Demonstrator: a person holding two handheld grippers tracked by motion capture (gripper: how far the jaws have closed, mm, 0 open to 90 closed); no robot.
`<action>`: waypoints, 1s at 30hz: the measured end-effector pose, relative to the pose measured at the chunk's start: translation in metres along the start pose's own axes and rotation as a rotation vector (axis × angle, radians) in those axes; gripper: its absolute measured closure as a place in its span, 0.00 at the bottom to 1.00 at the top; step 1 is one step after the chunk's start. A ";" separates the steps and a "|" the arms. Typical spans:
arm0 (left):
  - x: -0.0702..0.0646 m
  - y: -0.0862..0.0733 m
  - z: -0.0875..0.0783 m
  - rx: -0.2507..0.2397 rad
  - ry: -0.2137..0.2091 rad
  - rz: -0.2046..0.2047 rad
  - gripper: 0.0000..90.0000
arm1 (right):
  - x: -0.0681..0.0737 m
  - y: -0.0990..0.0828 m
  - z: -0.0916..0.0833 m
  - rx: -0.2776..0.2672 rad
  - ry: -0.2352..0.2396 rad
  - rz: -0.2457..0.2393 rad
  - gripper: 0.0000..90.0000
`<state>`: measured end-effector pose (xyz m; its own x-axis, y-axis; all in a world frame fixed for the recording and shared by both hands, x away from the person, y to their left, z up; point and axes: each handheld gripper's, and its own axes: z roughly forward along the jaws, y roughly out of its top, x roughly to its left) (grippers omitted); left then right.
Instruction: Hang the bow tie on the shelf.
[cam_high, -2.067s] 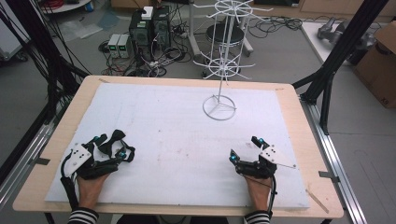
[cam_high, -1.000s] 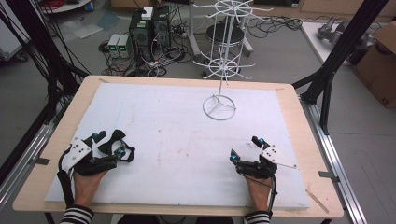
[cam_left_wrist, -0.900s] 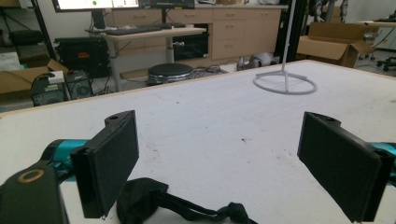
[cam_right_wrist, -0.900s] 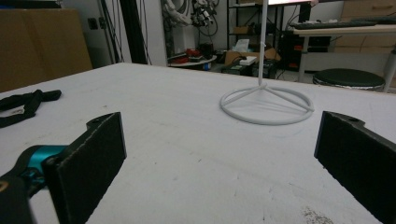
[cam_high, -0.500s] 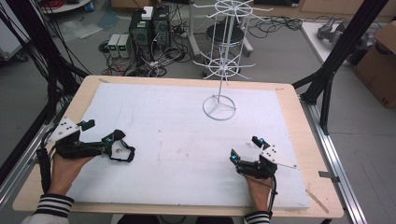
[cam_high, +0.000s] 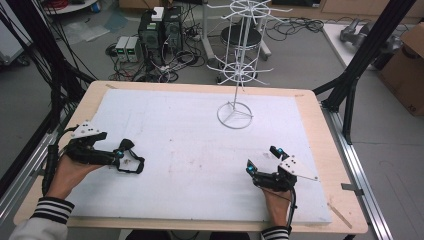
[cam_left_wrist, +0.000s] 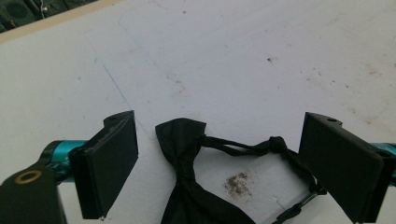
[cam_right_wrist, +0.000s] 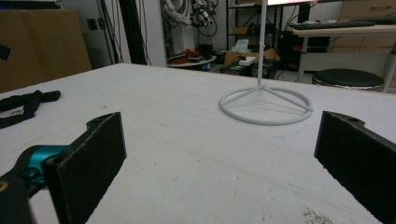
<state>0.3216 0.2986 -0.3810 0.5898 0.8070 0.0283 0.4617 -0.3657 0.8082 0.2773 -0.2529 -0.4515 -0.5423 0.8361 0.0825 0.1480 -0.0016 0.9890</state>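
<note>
One black fabric bow tie with a thin strap, one white wire display rack on a ring base, one white-topped wooden table; two hand-held two-jaw grippers, left and right.

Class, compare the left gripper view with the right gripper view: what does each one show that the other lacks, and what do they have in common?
Left gripper view alone: the knot and thin strap of the black bow tie close up between the open jaws, over a brown stain.

Right gripper view alone: the white wire rack's ring base and pole, a stool, and the room behind.

Shared: the white table cover, a pair of open black jaws, and the bow tie, small at far left in the right gripper view.
</note>
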 end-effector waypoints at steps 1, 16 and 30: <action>0.001 0.001 0.001 0.007 -0.005 -0.001 0.15 | 0.000 0.000 0.000 0.000 0.000 0.002 0.01; 0.013 0.013 0.015 0.204 -0.002 0.006 0.19 | 0.000 0.000 0.000 -0.001 0.001 0.000 0.01; 0.019 0.017 0.033 0.303 -0.023 -0.023 0.29 | -0.001 0.000 0.000 -0.007 -0.003 0.009 0.01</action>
<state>0.3628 0.2925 -0.3862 0.5900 0.8074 -0.0038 0.6496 -0.4719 0.5961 0.2776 -0.2539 -0.4517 -0.5386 0.8376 0.0916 0.1470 -0.0136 0.9890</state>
